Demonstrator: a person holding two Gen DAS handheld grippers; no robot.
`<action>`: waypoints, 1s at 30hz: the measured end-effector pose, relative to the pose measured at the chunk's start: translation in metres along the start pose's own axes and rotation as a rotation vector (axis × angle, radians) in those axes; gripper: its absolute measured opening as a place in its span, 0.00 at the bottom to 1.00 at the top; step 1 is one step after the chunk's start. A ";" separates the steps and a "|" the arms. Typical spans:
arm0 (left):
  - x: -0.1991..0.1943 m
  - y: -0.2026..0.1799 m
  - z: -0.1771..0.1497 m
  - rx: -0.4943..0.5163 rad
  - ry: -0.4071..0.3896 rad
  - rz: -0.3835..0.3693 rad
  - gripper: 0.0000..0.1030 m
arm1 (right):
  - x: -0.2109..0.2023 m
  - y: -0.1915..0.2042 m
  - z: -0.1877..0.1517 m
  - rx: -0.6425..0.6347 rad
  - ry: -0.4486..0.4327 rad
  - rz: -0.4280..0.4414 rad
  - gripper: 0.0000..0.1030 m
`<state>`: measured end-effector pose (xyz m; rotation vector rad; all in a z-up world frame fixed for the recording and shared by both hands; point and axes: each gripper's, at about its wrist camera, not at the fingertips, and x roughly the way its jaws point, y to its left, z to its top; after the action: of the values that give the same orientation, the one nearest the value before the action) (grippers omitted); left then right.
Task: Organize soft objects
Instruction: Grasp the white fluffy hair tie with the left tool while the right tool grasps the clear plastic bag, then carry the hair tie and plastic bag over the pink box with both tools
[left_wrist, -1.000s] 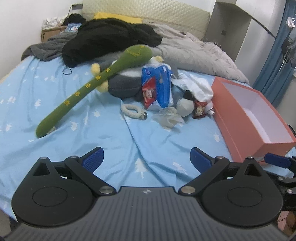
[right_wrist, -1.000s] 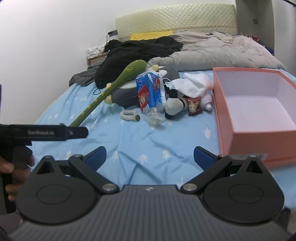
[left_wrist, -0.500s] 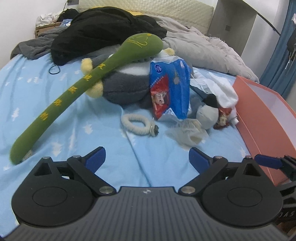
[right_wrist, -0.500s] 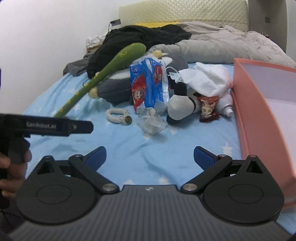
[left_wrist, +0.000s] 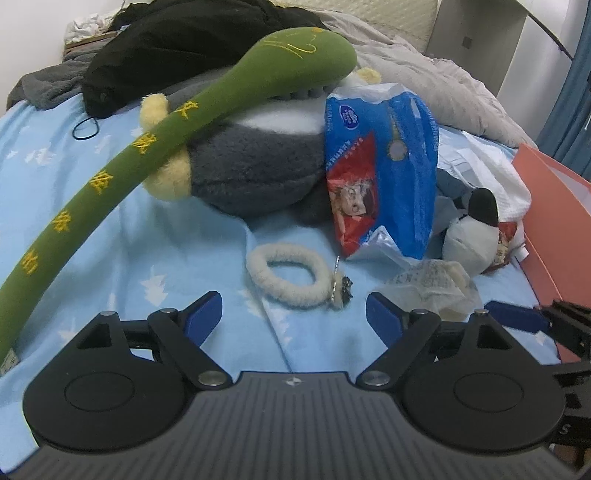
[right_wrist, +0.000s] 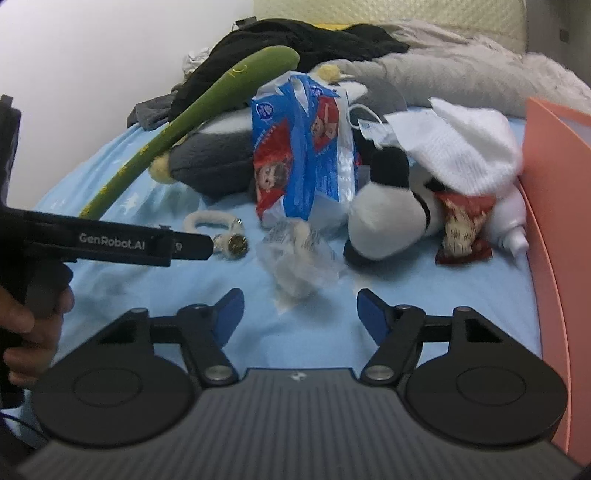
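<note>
On the blue bedsheet lies a pile: a long green plush stick (left_wrist: 155, 147) across a grey plush toy (left_wrist: 255, 177), a blue-and-red plastic pack (left_wrist: 384, 177), a cream fluffy ring (left_wrist: 288, 277), a crumpled clear wrapper (right_wrist: 295, 254), a black-and-white plush (right_wrist: 388, 221) and a white cloth (right_wrist: 469, 151). My left gripper (left_wrist: 293, 317) is open, just short of the fluffy ring. My right gripper (right_wrist: 299, 310) is open, just short of the wrapper. The left gripper's side also shows in the right wrist view (right_wrist: 129, 247).
An open salmon-pink box (right_wrist: 554, 221) stands at the right edge of the bed. A red snack packet (right_wrist: 461, 225) and a white bottle (right_wrist: 513, 225) lie beside it. Black and grey clothes and a grey duvet (left_wrist: 413, 74) are heaped behind the pile.
Both grippers have moved forward and lower toward the pile; the objects now look much larger. Both stay open and empty.
</note>
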<state>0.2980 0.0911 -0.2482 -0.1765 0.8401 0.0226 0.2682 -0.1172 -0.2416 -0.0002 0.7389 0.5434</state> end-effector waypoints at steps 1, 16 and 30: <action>0.003 0.000 0.001 0.003 0.001 -0.001 0.86 | 0.003 0.000 0.002 -0.011 -0.007 -0.002 0.68; 0.036 -0.015 0.009 0.088 0.004 -0.039 0.37 | 0.032 -0.001 0.008 -0.044 -0.007 0.034 0.31; -0.004 -0.023 -0.001 0.053 -0.029 -0.050 0.19 | 0.005 0.003 0.005 -0.008 -0.001 0.020 0.24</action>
<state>0.2964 0.0679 -0.2429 -0.1467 0.8058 -0.0443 0.2731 -0.1112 -0.2402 0.0004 0.7364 0.5656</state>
